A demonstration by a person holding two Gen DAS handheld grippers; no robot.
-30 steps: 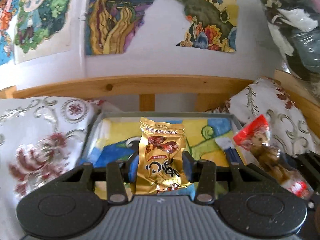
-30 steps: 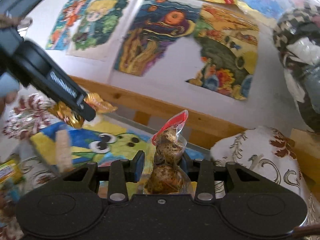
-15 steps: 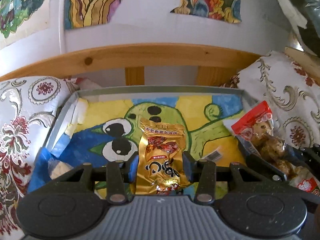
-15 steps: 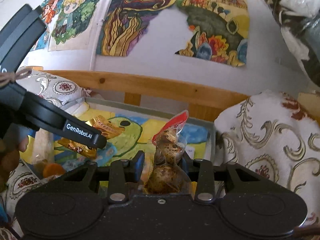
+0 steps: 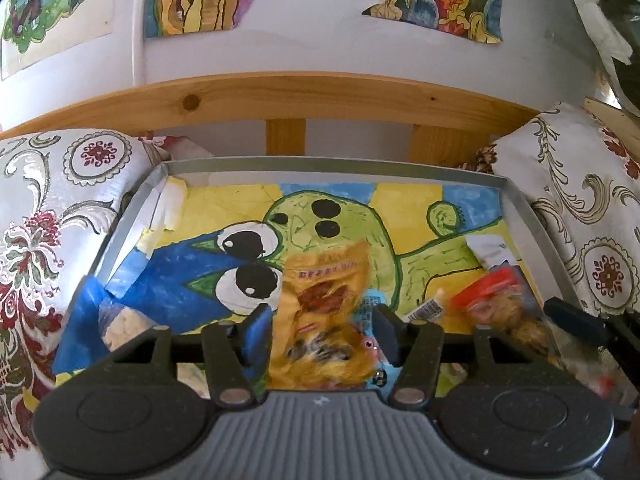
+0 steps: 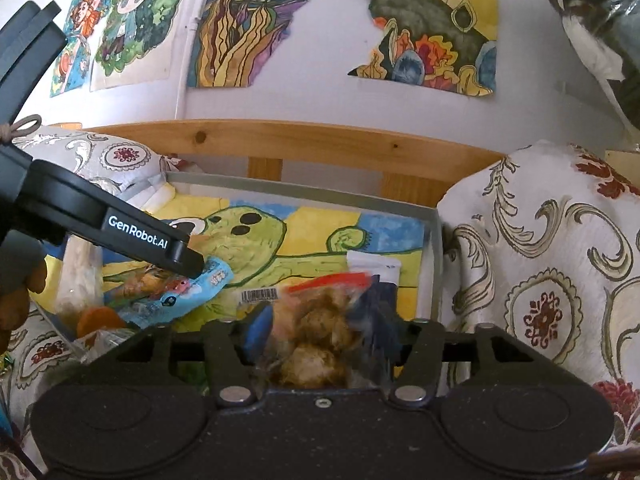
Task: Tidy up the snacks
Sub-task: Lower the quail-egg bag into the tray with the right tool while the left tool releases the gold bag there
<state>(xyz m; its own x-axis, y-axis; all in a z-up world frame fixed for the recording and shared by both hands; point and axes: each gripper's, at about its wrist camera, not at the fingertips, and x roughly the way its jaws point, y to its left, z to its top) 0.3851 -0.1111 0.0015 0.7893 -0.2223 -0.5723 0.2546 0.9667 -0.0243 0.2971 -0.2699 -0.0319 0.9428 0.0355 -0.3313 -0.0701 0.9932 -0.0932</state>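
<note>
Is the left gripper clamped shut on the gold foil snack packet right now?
No: in the left wrist view the left gripper stands open, and the blurred gold foil snack packet lies loose between its fingers over the grey metal tray.

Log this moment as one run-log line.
left claw: open, gold packet dropping | right claw: open, red-topped bag dropping | tray below

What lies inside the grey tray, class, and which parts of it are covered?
Inside the tray: a frog painting lining the floor, a blue packet, a gold packet and a clear red-topped bag. The painting beneath the snacks is hidden; the near edge is blocked by the grippers.
</note>
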